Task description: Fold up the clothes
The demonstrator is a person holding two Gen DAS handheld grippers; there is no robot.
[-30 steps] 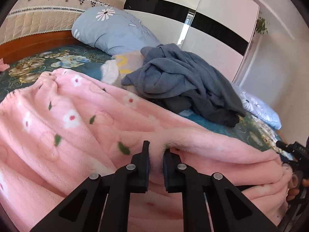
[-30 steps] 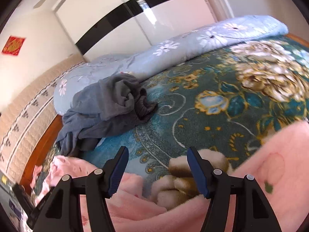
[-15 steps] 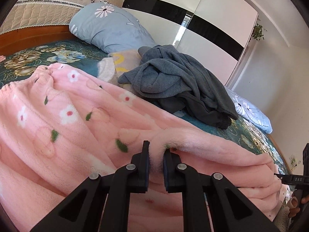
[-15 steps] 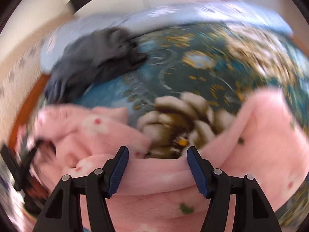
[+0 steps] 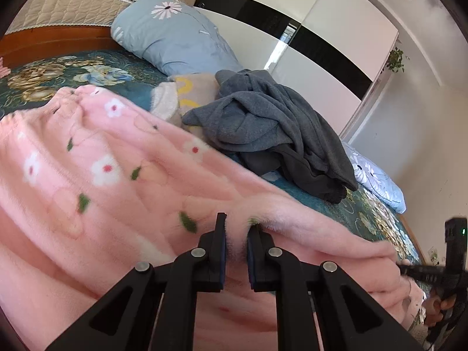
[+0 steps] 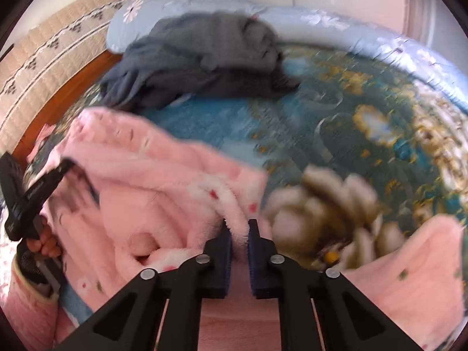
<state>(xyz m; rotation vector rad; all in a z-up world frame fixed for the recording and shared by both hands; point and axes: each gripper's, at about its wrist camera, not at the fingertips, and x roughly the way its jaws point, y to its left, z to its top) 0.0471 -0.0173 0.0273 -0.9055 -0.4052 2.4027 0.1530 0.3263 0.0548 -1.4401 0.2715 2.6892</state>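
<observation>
A fluffy pink garment with small flowers [image 5: 102,169] lies spread across the bed and fills the lower part of both views [image 6: 152,199]. My left gripper [image 5: 237,234] is shut on a raised fold of this pink fleece near its edge. My right gripper [image 6: 239,234] is shut on another fold of the same garment, with fleece pinched between its blue pads. In the left wrist view the right gripper [image 5: 430,269] shows at the far right edge, held by a hand. In the right wrist view the left gripper [image 6: 44,184] shows at the far left.
A crumpled dark grey garment [image 5: 272,125] lies behind the pink one, partly over a beige and yellow piece [image 5: 187,93]. A light blue floral pillow [image 5: 172,35] and a quilt [image 6: 336,29] lie at the back. The teal floral bedspread [image 6: 351,122] shows to the right.
My right gripper has gone from wide open to shut on a fold of the pink garment, after swinging down and rolling. The left gripper kept its grip and hardly moved.
</observation>
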